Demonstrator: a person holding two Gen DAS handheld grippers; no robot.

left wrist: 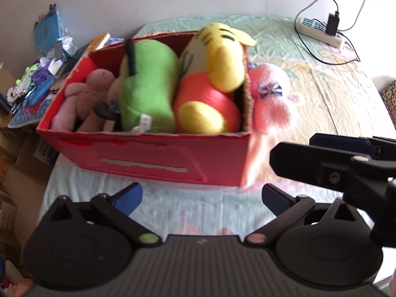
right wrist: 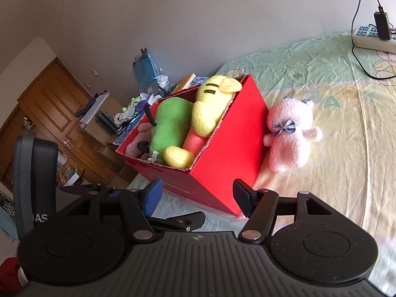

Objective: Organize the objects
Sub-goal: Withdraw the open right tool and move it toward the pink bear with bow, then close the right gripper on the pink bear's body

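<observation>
- Toys fill the red box [left wrist: 148,153] nearly wall to wall: a yellow-and-orange plush [left wrist: 212,79] at the right end, a green plush [left wrist: 148,86] beside it, a brownish-pink plush [left wrist: 84,99] at the left. You have them packed on their sides, which looks like the way to fit several in one row.
- The pink plush [right wrist: 292,133] with the blue bow is the one thing not yet in; it lies on the bed [right wrist: 334,173], touching the box's outer right wall, near your right gripper [right wrist: 198,198].
- Your right gripper has its jaws apart with nothing between them, pointed at the box's near corner. Your left gripper [left wrist: 201,198] is likewise spread wide and empty, facing the box's long front wall.
- I judge that you would need to press the packed toys aside, since little free room shows inside.
- The bed carries a crinkled pale green and yellow printed sheet, soft footing for the box. A power strip [left wrist: 321,31] with a plugged-in charger lies at the far corner.
- Beyond the bed's left edge you have clutter on cardboard boxes [left wrist: 10,148], a plain wall, and a wooden door [right wrist: 49,113].
</observation>
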